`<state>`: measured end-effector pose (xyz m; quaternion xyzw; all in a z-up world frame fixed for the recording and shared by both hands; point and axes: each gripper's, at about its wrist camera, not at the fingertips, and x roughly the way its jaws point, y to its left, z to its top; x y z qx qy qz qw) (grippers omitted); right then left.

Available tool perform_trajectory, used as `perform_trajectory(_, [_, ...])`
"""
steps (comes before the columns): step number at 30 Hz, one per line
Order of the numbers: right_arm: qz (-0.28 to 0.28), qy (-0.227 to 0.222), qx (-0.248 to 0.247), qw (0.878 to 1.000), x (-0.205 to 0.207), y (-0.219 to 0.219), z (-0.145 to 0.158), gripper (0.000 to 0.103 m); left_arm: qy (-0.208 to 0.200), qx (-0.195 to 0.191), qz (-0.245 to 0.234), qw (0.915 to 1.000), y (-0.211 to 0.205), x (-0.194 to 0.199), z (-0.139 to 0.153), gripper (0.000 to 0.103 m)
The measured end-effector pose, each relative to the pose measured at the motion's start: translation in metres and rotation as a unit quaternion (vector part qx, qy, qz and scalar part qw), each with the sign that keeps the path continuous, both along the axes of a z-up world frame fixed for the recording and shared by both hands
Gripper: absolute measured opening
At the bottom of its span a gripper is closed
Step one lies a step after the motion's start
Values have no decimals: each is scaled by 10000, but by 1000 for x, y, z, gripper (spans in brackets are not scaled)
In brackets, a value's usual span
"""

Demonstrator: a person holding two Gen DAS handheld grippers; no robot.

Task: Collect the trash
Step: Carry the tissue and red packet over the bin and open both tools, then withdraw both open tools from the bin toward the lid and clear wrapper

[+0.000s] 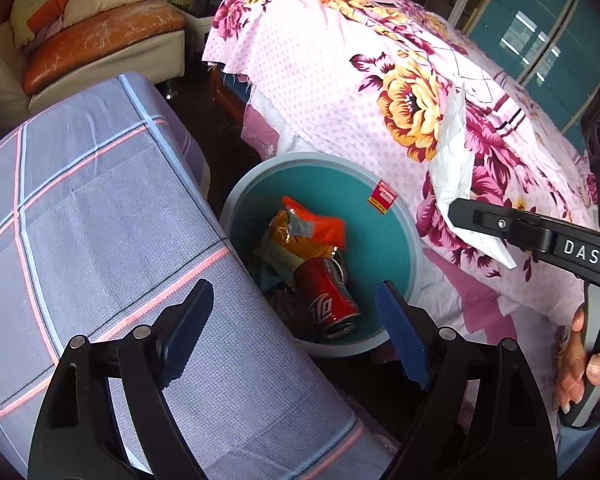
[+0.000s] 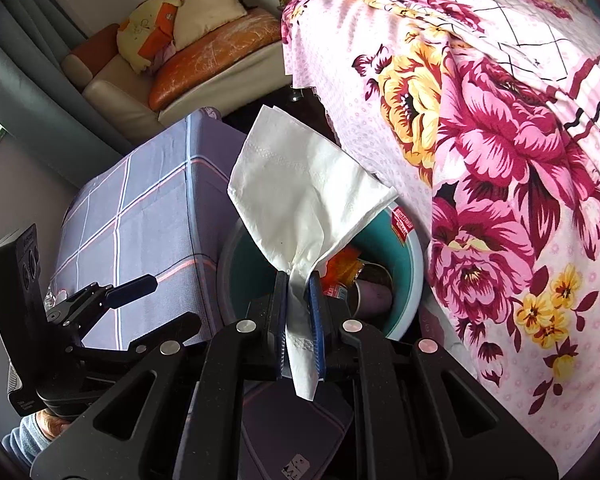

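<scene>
- Hovering over the bin [image 1: 414,240]: left gripper [image 1: 296,312], jaws spread wide, nothing between them, blue pads flanking the bin's mouth in its own view.
- Right gripper [image 2: 299,300] has its jaws pressed together on one white tissue [image 2: 304,192]; the sheet fans upward from the pinch and a short tail hangs below the pads. Long axis runs roughly along the fingers.
- In the left wrist view the same tissue [image 1: 454,168] stands over the bin's right side, against the floral bedspread [image 1: 320,72].
- One round bin, grey rim, teal inside, wedged on the floor between the plaid-covered counter [image 1: 100,208] on the left and the bed on the right; the counter's edge overlaps the rim on the left.
- Open room: only the dark floor strip beyond the bin.
- Inside: one red can [image 1: 330,300] lying on its side, top end toward the camera; one orange-yellow wrapper [image 1: 304,236] behind it; other scraps too jumbled to count.
- One red sticker [image 1: 382,197] on the inner wall.
- A hand [image 1: 588,368] grips the right tool's handle.
</scene>
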<state>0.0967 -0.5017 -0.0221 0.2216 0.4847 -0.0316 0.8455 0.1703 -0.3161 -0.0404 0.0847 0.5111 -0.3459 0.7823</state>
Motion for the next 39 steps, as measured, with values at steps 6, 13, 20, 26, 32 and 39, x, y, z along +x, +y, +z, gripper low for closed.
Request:
perform_trajectory(6, [33, 89, 29, 10000, 8, 5, -7, 12, -40, 26, 54, 10000, 12, -5, 1, 93])
perform_trajectory(13, [78, 206, -4, 9998, 23, 13, -15, 31, -55, -61, 162, 9998, 31, -5, 3, 93])
perform_trajectory(20, [85, 249, -125, 9996, 31, 20, -17, 62, -33, -142, 275, 9995, 46, -2, 3, 93])
perform_trajectory(26, [-30, 383, -154, 9991, 30, 22, -17, 78, 49, -218, 315, 9993, 57, -1, 1, 93])
perform_trajectory(32, [-65, 488, -309, 9983, 25, 32, -9, 81, 61, -305, 382, 9988, 74, -4, 4, 93])
perform_trajectory(39, [165, 569, -376, 9975, 27, 68, 4, 83, -15, -436, 627, 9971, 115, -8, 14, 93])
